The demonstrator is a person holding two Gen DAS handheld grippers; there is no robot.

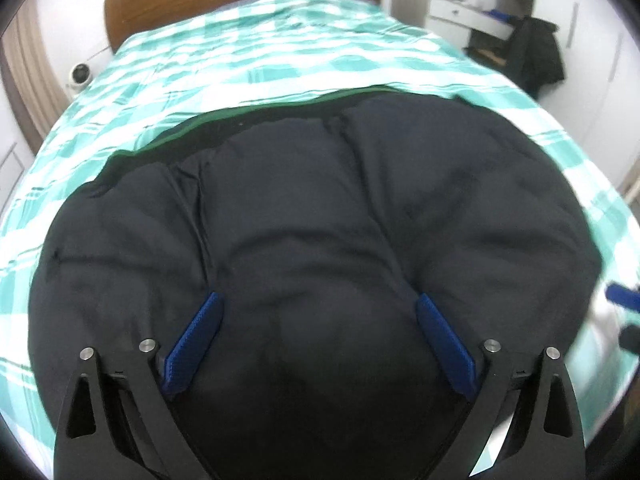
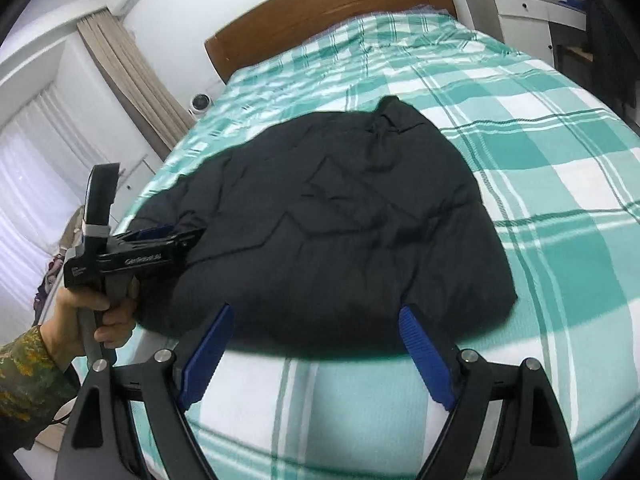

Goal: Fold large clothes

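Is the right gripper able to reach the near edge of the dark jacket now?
Probably yes: the right gripper is open just before the jacket hem, with only bare bedsheet between.

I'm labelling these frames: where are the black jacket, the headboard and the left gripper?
black jacket [image 2: 340, 220]: right wrist view, middle of its top surface.
headboard [image 2: 320, 12]: right wrist view, wooden front panel.
left gripper [image 1: 318, 340]: left wrist view, midway between fingertips.

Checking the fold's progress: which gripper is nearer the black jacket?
Left. The left gripper hangs open right over the black jacket; the right gripper is open just off its near edge.
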